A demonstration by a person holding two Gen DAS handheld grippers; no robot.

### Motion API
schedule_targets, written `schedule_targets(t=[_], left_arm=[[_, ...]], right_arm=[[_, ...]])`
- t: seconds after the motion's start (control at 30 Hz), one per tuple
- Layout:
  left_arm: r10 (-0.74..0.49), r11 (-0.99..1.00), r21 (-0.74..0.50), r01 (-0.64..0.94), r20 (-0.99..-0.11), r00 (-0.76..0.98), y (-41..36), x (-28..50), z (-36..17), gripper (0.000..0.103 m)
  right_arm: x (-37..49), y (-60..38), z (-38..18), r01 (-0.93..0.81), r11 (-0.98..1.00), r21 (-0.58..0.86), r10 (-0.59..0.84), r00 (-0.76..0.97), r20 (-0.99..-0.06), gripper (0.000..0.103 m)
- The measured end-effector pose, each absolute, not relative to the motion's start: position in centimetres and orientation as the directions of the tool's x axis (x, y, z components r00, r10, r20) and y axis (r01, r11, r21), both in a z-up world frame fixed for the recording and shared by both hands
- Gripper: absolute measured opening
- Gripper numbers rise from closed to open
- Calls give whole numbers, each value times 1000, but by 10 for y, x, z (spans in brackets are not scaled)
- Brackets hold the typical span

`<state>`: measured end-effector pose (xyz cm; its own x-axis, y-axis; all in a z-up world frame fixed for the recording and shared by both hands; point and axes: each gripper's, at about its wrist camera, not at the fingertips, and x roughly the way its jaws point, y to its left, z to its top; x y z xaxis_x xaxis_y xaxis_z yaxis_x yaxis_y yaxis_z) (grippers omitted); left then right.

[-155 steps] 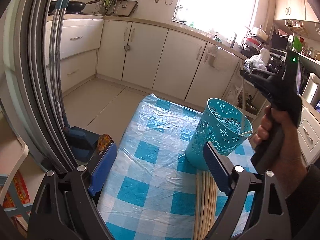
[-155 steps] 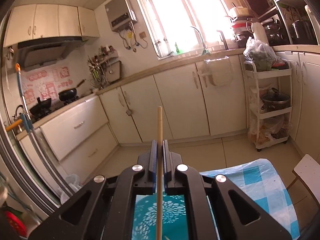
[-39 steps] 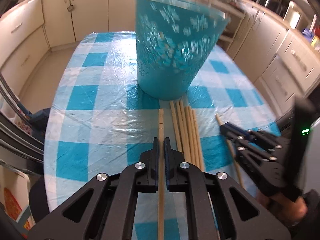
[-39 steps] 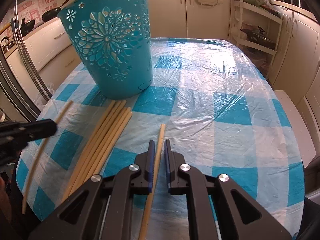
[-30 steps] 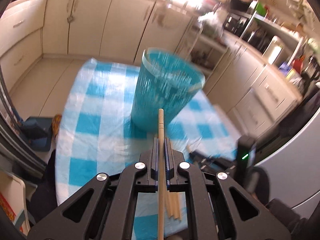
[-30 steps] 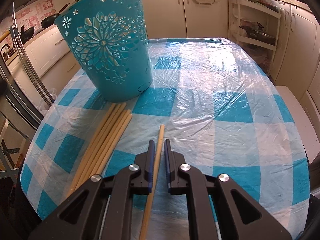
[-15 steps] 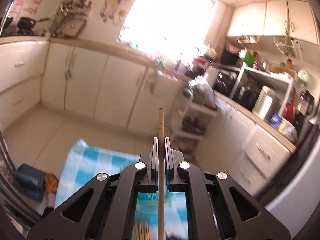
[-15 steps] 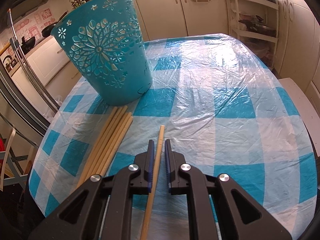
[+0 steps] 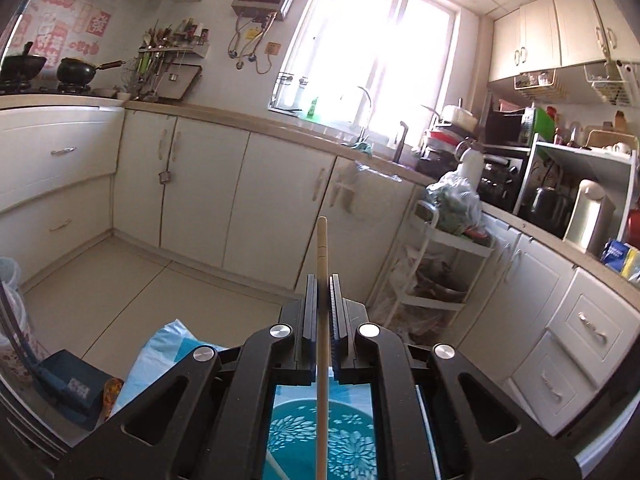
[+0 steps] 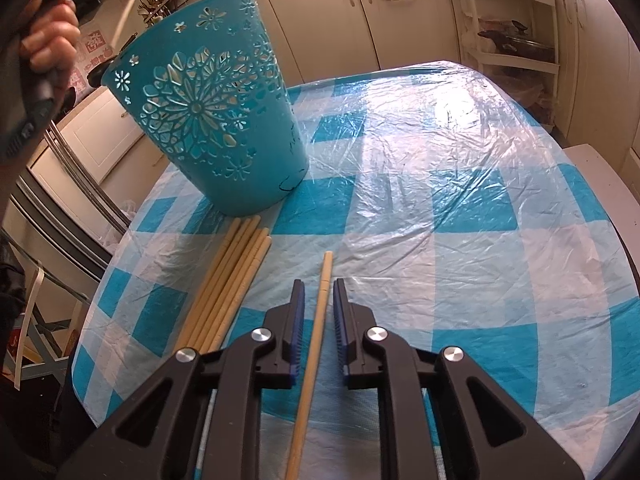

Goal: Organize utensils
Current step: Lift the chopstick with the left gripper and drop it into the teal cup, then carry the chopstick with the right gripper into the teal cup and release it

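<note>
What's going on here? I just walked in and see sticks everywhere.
A person is sorting chopsticks into the teal basket. The left gripper, shut on one chopstick, is raised above the basket. The right gripper straddles a single chopstick on the checked tablecloth, not yet clamped. A bundle of chopsticks waits beside.

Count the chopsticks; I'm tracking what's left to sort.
7: a bundle of five on the table beside the basket; a loose chopstick within the open right gripper; a held chopstick in the left gripper. The basket may hide more.
</note>
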<state>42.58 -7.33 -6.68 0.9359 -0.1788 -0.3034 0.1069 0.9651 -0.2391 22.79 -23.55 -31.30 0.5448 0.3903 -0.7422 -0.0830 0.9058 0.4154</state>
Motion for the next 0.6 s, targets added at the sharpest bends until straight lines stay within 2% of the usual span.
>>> schedule_targets(t=[0.27,0.33,0.37,0.4,0.43,0.47,0.5,0.6], left_arm=[[-146,979,-187,77,-390,909,-67,415,-109,6],[-156,982,-167,92,-428,890,-65,410,-116,10],[-154,983,-161,91,-441,884,-64,407,-118,18],[-146,985,-152,85,-454,879,-61,401,-120,35],[-136,986,-146,77,-457,879,-56,393,-121,45],[-126,988,-142,68,-453,883,-52,386,-121,58],[-112,989,-138,56,-445,888,-46,378,-121,64],[-87,991,-132,32,-439,894,-26,350,-120,74]], right_arm=[[228,-235,-312,-88,912,402,381,546,-746,15],[227,-232,-312,-96,913,396,381,545,-747,17],[227,-231,-311,-104,914,391,382,543,-748,20],[227,-229,-310,-112,917,383,380,542,-750,23],[226,-228,-309,-118,919,375,376,542,-752,24],[224,-226,-308,-125,925,359,367,542,-756,26],[222,-224,-308,-129,930,344,356,544,-760,27],[220,-221,-307,-129,939,318,335,545,-769,27]])
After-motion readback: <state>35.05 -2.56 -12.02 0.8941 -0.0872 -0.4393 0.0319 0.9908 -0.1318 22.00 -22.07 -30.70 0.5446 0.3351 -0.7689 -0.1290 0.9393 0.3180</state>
